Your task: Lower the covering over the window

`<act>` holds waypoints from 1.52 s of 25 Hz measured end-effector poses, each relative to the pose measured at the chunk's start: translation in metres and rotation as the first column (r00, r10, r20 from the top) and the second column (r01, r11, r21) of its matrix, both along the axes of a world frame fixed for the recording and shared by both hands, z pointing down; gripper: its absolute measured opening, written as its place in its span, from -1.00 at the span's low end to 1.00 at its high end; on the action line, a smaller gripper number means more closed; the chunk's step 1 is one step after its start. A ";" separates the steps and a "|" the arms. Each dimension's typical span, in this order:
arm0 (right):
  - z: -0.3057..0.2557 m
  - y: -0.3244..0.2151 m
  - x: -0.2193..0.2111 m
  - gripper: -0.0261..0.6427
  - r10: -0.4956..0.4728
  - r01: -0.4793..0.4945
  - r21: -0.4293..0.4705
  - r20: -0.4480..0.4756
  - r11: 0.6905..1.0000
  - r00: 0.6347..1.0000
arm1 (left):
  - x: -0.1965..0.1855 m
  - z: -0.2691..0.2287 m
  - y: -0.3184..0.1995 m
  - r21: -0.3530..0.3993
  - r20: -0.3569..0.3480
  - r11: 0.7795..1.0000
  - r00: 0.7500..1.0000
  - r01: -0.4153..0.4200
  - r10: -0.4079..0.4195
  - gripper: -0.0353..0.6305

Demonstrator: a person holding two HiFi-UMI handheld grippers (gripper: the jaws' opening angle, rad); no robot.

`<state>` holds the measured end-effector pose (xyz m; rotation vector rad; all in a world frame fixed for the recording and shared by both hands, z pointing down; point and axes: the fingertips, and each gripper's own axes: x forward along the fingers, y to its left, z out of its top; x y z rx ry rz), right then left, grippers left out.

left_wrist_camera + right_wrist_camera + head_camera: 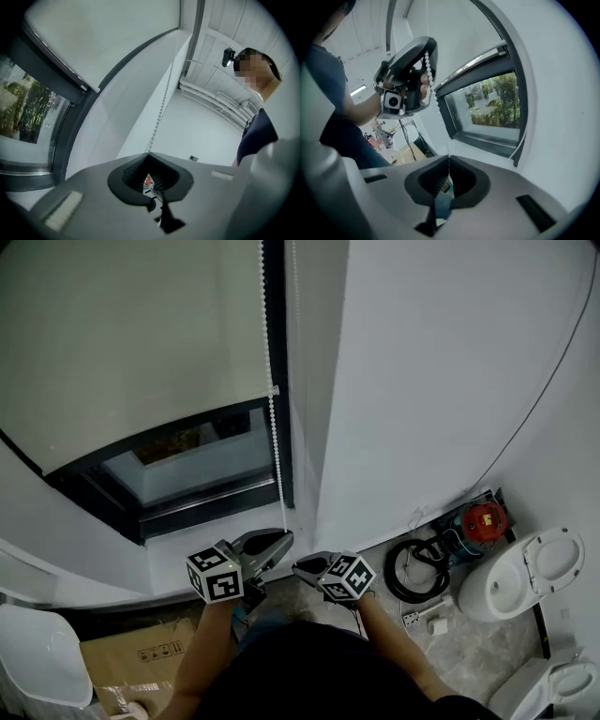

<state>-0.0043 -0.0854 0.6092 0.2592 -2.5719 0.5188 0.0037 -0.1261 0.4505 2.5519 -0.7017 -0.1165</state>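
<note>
- White plastic bead chain [273, 427]: likely light, limp, slippery (beads give purchase); pinch between beads.
- Left gripper [281, 538] and right gripper [302, 566] both clamp it, lower centre.

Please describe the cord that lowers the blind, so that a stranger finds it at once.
Find the dark-framed window with the pale roller blind partly down. Along its right edge hangs the bead chain: a white string of small balls, standing out against the dark frame behind it.

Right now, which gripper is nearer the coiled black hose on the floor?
Right. The right gripper sits on the hose side; the left gripper is further off, by the bead chain at the window.
</note>
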 end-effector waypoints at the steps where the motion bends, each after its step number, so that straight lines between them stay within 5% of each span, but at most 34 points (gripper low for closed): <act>1: 0.001 -0.002 0.000 -0.88 0.009 -0.009 0.003 -0.002 1.000 1.000 | -0.001 0.000 0.000 0.001 -0.006 1.000 1.000 0.002 -0.002 -0.86; 9: -0.023 -0.012 0.017 -0.87 -0.002 0.003 0.057 -0.012 0.998 1.000 | 0.002 0.001 -0.001 0.011 -0.029 1.000 1.000 -0.001 0.002 -0.86; 14: -0.092 -0.014 0.024 -0.83 -0.041 0.026 0.096 0.161 0.995 0.986 | 0.003 0.000 -0.003 0.017 -0.034 1.000 0.999 -0.005 0.006 -0.86; 21: -0.212 -0.020 0.044 -0.70 -0.060 -0.035 0.223 0.405 0.974 0.913 | -0.001 0.001 -0.004 0.017 -0.039 1.000 0.999 0.007 -0.006 -0.86; 29: -0.261 -0.003 0.048 -0.70 -0.170 0.031 0.377 0.342 0.926 0.924 | 0.000 0.001 -0.004 0.012 -0.046 1.000 0.999 0.012 -0.011 -0.86; 34: -0.305 0.002 0.056 -0.70 -0.193 -0.023 0.364 0.546 0.931 0.816 | -0.003 0.001 -0.006 0.017 -0.043 1.000 0.999 0.022 -0.021 -0.86; 38: -0.302 -0.020 0.041 -0.70 -0.133 -0.077 0.395 0.478 0.915 0.868 | -0.004 0.001 -0.004 0.016 -0.051 1.000 0.998 0.022 -0.022 -0.86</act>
